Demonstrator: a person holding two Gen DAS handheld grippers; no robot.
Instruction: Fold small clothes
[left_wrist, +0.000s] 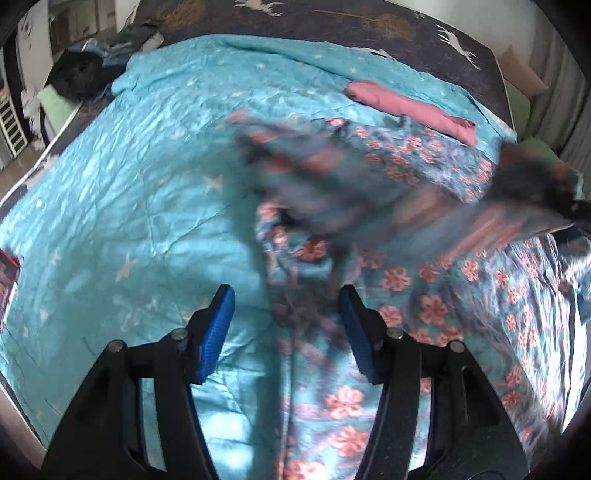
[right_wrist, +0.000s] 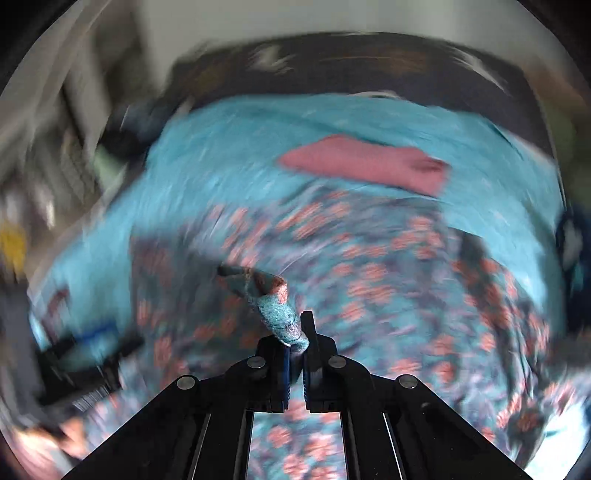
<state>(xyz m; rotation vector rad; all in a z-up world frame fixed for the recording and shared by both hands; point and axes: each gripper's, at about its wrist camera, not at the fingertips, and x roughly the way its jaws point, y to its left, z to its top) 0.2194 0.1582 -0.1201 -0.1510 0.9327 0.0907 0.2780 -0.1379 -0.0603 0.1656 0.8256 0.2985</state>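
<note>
Floral garment (left_wrist: 432, 295), one edge pinched in the right claw (right_wrist: 295, 341), blurred above the bed (left_wrist: 110, 177).
Left claw (left_wrist: 286, 314) gapes wide, empty; a fast swing could tear the thin pinch loose.

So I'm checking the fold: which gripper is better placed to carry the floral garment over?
Right. The right gripper is already shut on the floral garment; the left gripper hangs open, holding nothing.
</note>
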